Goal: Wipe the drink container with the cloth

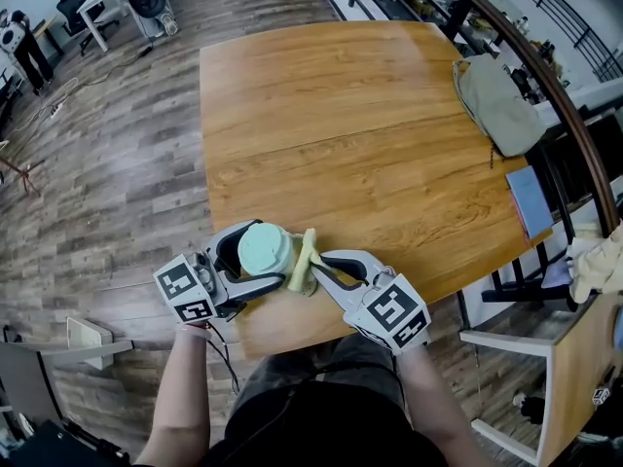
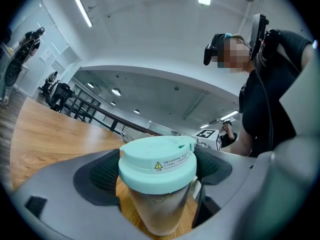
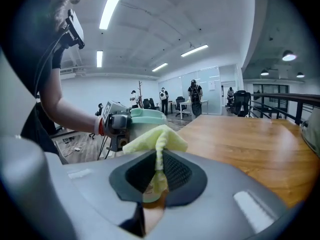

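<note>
**Cup and cloth meet at the table's front edge**

Grey plank floor [image 1: 107,163] at left, a honey-coloured wooden table [image 1: 341,115] at centre, a grey fabric bag [image 1: 496,100] lying at its far right. Near the front edge stands the translucent drink cup [image 2: 159,204] under a mint-green lid [image 2: 157,163]; I cannot tell its contents. My left gripper [image 1: 268,253] clasps it, jaws spread to its width. My right gripper [image 3: 157,171], jaws nearly together, pinches the folded yellow cloth [image 3: 155,139] just beside the cup.
</note>
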